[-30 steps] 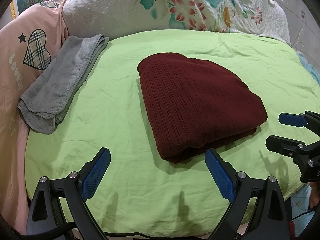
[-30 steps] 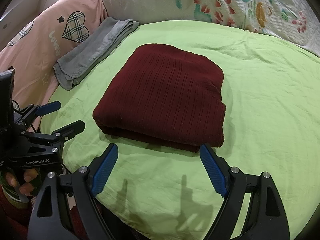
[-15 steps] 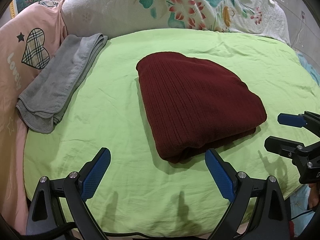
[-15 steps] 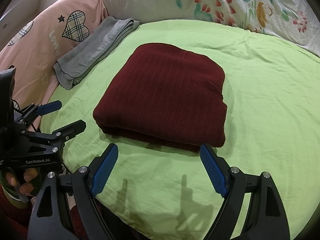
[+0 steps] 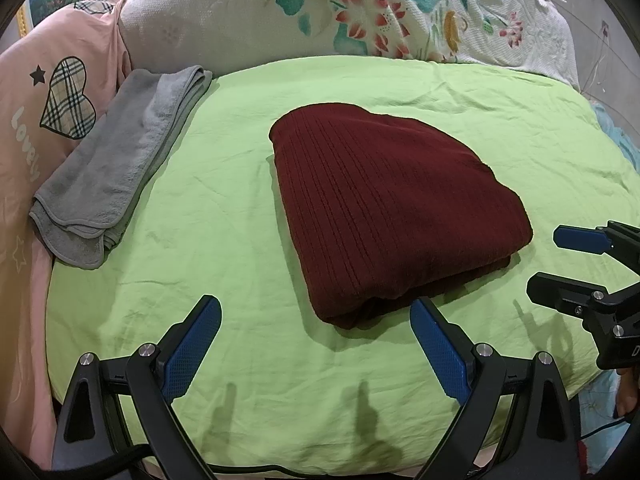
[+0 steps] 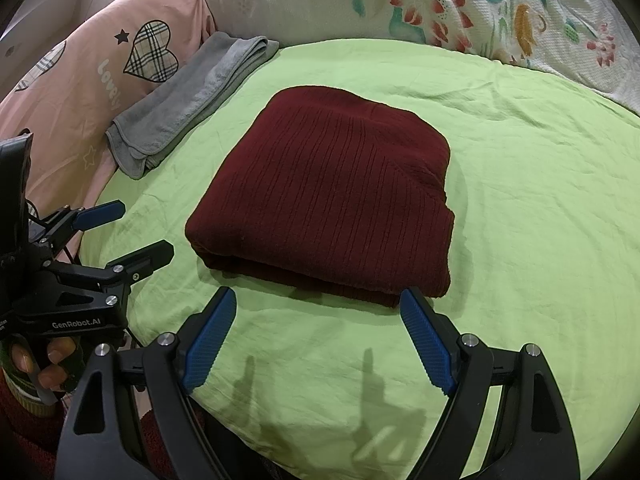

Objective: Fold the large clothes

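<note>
Bare green sheet (image 5: 224, 248) around the folded maroon sweater (image 5: 384, 208), grey towel (image 5: 120, 168) well left

We list: a green sheet (image 5: 224, 216) spread over the bed; a folded grey towel (image 5: 116, 172) at its left edge, lying partly on a pink cover (image 5: 36, 92) with a plaid heart (image 5: 68, 100); a floral quilt (image 5: 360, 12) behind.

Bright overhead light; sharp jaw shadows on green sheet (image 5: 240, 380); strong fisheye bending, dark vignetted corners; focus crisp.
</note>
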Demonstrator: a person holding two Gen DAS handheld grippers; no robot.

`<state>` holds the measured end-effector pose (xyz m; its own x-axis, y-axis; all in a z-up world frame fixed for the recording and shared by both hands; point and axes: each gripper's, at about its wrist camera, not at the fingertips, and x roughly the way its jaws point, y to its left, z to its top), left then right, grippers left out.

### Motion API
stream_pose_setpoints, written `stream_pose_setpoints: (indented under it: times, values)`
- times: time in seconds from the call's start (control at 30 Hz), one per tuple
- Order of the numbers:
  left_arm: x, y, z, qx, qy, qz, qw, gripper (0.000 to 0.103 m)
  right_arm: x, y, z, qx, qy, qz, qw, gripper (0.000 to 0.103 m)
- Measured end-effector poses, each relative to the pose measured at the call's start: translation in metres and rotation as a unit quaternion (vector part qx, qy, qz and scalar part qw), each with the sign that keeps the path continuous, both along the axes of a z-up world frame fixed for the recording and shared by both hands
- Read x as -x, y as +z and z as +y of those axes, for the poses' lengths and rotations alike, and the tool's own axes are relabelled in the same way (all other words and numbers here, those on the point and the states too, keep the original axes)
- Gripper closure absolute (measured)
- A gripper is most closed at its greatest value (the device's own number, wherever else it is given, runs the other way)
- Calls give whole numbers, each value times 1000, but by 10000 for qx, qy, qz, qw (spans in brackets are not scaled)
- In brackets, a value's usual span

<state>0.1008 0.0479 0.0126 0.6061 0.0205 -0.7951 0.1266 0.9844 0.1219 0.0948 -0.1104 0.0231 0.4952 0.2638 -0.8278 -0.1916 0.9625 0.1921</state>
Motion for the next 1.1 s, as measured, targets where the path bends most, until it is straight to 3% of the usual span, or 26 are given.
stream_pose_setpoints:
  times: [1.1]
  values:
    - [-12, 0, -2, -32, 6, -38, 10000, 7, -14, 1, -3, 41, -14, -3, 10000, 19]
